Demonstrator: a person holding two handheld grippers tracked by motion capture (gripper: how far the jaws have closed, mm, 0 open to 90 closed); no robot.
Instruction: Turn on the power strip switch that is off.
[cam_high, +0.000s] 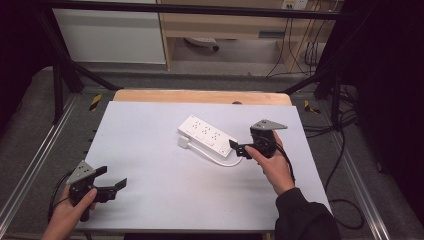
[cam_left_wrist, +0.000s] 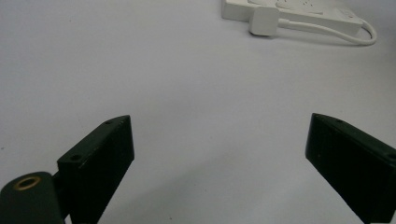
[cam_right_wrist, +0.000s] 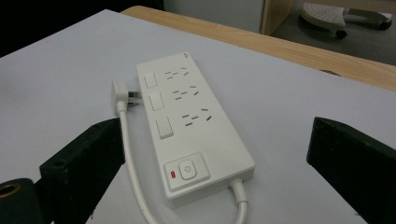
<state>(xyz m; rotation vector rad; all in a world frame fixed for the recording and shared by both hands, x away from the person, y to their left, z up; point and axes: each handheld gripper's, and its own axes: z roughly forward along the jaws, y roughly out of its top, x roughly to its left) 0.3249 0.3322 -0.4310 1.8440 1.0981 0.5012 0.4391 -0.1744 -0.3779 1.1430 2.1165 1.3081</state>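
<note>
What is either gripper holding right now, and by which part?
Nothing is held. The right gripper is open just short of the white plastic power strip; the left gripper is open over bare white table.

The bench (cam_high: 150, 200) has a pale grey-white top, with a strip of bare wood (cam_high: 200, 96) along its far edge. A white strip (cam_high: 206, 133) lies flat on it, sockets up, a little right of the middle and set at a slant. From the strip's near right end its cord (cam_high: 220, 159) loops out over the bench and runs back along the strip's near side. The cord ends in a plug (cam_high: 184, 142), which lies on the bench just beside the strip's left end.
</note>
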